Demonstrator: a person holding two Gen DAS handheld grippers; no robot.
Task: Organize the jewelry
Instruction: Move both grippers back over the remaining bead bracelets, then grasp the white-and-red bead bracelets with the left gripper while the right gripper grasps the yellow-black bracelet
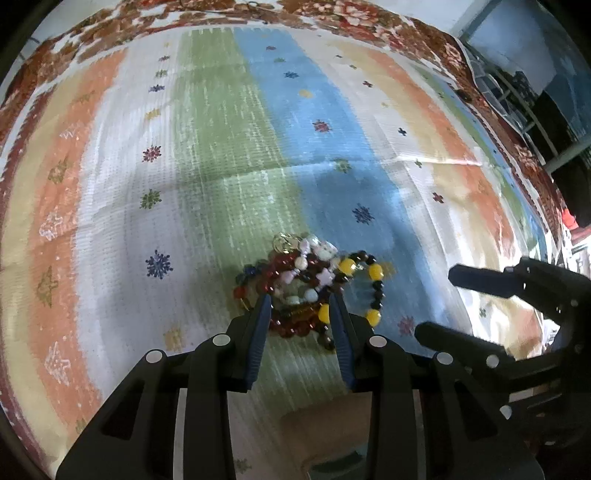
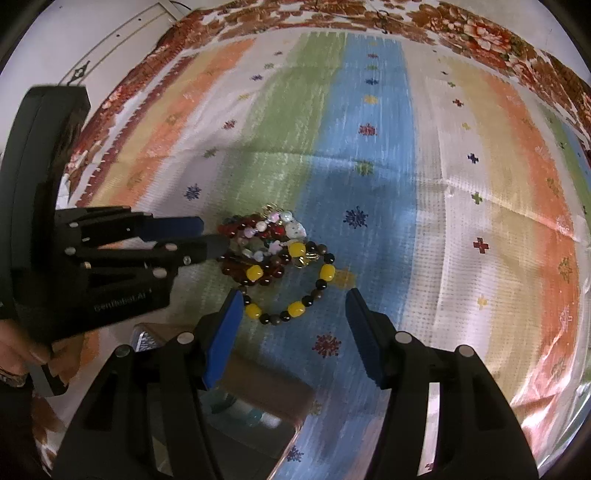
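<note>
A pile of beaded bracelets (image 1: 306, 280) lies on the striped cloth: dark red beads, pale pink and white beads, and a yellow-and-black bracelet (image 2: 295, 280) spread toward the right. My left gripper (image 1: 300, 301) is open, its blue pads straddling the near side of the pile; it also shows in the right wrist view (image 2: 212, 234) reaching the pile's left edge. My right gripper (image 2: 293, 295) is open, its pads either side of the yellow-and-black bracelet's near loop. It shows in the left wrist view (image 1: 436, 301) to the right of the pile.
A striped cloth (image 1: 221, 129) with small star motifs covers a bed with a floral border (image 2: 480, 26). A box with a clear lid (image 2: 236, 402) holding some pale items sits below the grippers. A shelf (image 1: 517, 92) stands at the far right.
</note>
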